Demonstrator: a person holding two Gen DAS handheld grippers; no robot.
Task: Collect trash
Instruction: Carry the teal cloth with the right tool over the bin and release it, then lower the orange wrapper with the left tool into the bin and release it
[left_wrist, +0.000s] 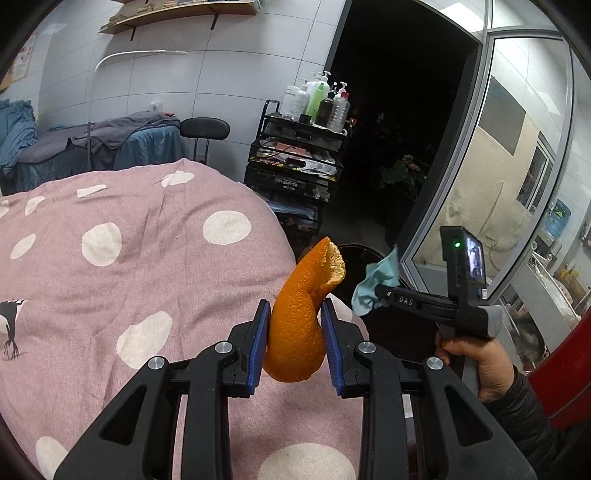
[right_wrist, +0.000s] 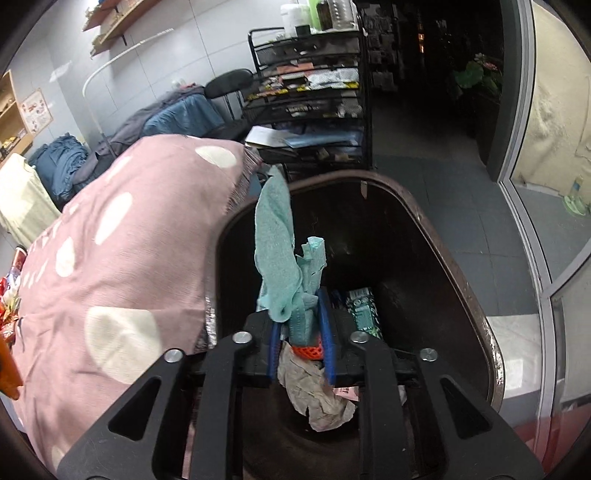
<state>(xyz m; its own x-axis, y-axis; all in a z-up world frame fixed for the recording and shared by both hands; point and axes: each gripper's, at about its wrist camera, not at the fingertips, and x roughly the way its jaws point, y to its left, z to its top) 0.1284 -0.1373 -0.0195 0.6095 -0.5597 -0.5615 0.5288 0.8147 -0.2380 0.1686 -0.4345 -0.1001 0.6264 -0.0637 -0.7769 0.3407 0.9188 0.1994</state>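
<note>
Two loaded claws: orange peel (left_wrist: 300, 325), teal cloth (right_wrist: 275, 251)

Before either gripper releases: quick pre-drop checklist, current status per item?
1. Right gripper shut on teal cloth: ok.
2. Right gripper over the open bin: ok; crumpled paper and a packet lie below.
3. Left gripper shut on orange peel: ok.
4. Left gripper over the bin: not ok; it sits above the pink spotted bedcover.
5. Cloth hanging clear of the bin rim: cannot tell.
</note>
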